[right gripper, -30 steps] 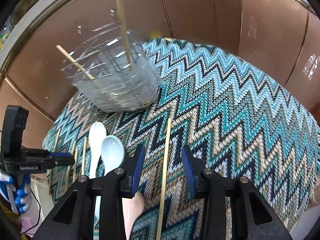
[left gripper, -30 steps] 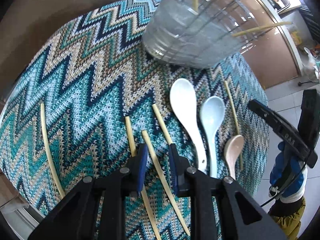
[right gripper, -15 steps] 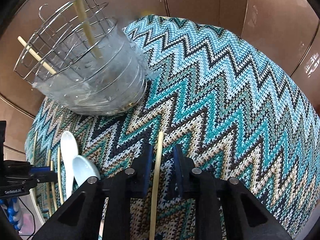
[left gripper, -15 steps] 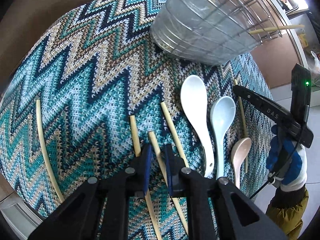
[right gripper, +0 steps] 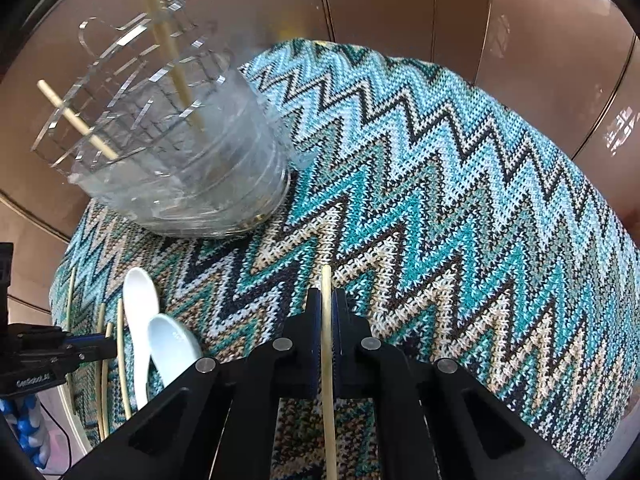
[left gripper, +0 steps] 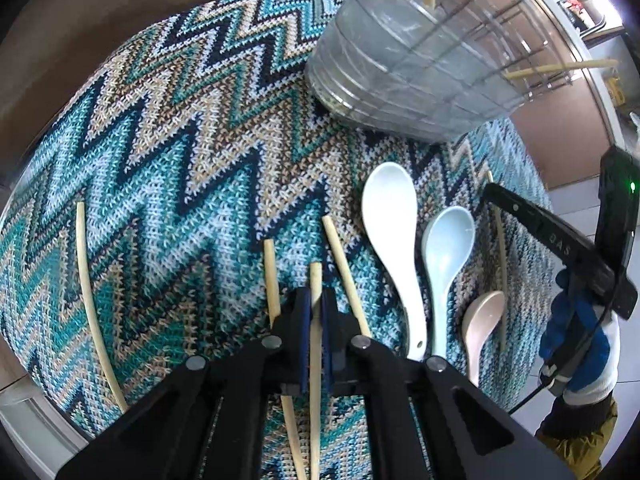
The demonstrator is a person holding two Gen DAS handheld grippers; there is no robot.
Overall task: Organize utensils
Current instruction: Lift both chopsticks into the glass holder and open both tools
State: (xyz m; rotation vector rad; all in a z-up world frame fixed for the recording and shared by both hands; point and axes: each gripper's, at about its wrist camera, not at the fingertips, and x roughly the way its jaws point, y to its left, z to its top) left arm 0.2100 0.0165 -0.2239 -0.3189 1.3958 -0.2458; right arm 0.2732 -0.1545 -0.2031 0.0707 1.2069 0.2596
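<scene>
My left gripper [left gripper: 315, 300] is shut on a pale chopstick [left gripper: 315, 280] that lies between two other chopsticks [left gripper: 270, 276] on the zigzag cloth [left gripper: 168, 168]. My right gripper [right gripper: 327, 300] is shut on another chopstick [right gripper: 326, 280], its tip poking past the fingers. A wire-and-clear-plastic utensil holder [left gripper: 416, 68] stands at the back with two chopsticks in it; it also shows in the right wrist view [right gripper: 180, 160]. A white spoon [left gripper: 390, 240], a light blue spoon [left gripper: 446, 252] and a beige spoon [left gripper: 480, 320] lie between the grippers.
A lone chopstick [left gripper: 90, 300] lies at the far left of the cloth near the table edge. Brown wall panels [right gripper: 520, 40] stand behind the table. The floor drops away to the right of the table in the left wrist view.
Both grippers have closed from open onto a chopstick each. The cameras moved closer to the cloth and the holder looms larger.
</scene>
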